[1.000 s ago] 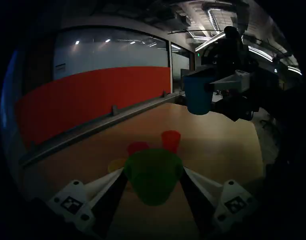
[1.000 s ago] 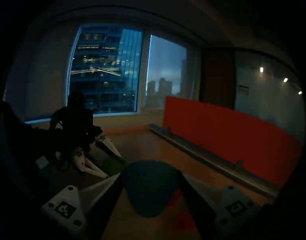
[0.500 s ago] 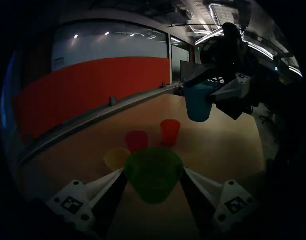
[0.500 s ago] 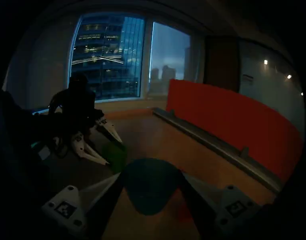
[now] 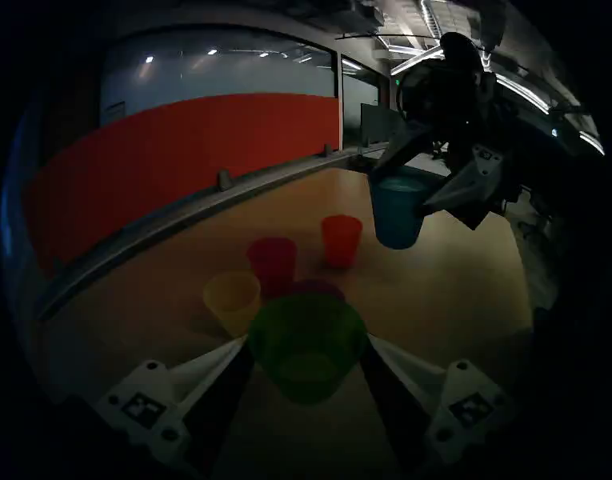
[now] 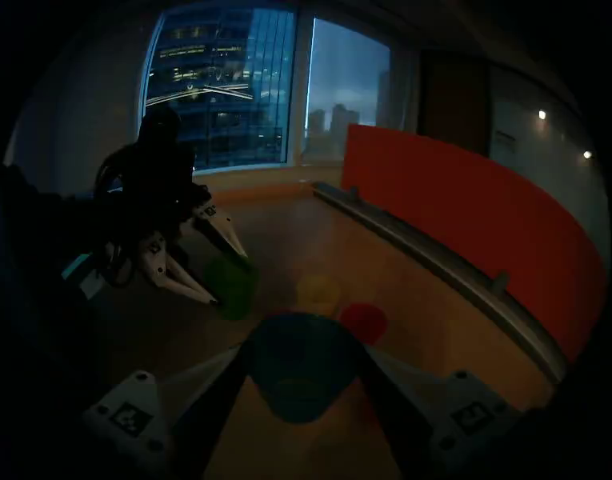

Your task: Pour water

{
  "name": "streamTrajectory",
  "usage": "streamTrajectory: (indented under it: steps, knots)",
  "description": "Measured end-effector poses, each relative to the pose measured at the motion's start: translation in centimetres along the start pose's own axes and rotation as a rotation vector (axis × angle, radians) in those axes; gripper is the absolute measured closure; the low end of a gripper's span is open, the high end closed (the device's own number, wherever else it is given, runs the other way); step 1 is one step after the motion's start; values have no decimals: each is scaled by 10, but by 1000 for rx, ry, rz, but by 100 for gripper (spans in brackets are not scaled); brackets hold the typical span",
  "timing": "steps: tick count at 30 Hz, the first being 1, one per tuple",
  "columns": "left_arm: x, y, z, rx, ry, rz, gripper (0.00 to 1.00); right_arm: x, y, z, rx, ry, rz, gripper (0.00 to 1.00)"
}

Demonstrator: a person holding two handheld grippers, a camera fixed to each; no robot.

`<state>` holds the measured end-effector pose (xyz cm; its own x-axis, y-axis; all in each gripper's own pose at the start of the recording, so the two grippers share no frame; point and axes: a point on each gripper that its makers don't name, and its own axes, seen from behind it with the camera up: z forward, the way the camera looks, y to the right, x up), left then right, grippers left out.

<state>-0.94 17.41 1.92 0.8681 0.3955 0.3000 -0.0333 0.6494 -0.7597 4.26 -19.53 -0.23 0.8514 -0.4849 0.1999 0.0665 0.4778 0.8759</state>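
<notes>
**Two cups aloft, pour not begun**

Left gripper view: my left gripper point(image 5: 306, 342) is clamped on the green cup point(image 5: 307, 364), both fingers against its sides. It is held upright above the table point(image 5: 458, 280). Beyond it stand a yellow cup point(image 5: 232, 298), a red cup point(image 5: 272, 258) and an orange cup point(image 5: 341, 238). My right gripper point(image 5: 414, 186) holds the blue cup point(image 5: 396, 216) in the air near the orange one. A pale level near its rim may be water. Against a second ago, the blue cup hangs lower and the yellow cup shows whole.

Right gripper view: the fingers pinch the blue cup point(image 6: 302, 384), upright. The green cup point(image 6: 234, 290) sits off to the left in the other gripper, well apart. The yellow and red cups have come into sight since then.

The risk, as I judge it: the rims are far apart, so tipping now would spill on the table. A hard squeeze could also buckle a thin cup.
</notes>
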Motion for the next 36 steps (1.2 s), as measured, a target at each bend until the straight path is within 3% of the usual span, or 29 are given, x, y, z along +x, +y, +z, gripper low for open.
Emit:
streamTrajectory:
  steps: [23, 36]
  knots:
    - [-35, 4, 21, -35, -156, 45, 11, -52, 5, 20, 22, -195, -27, 4]
    - [-55, 2, 31, -45, -201, 36, 10, -73, 8, 28, 28, -240, -36, 4]
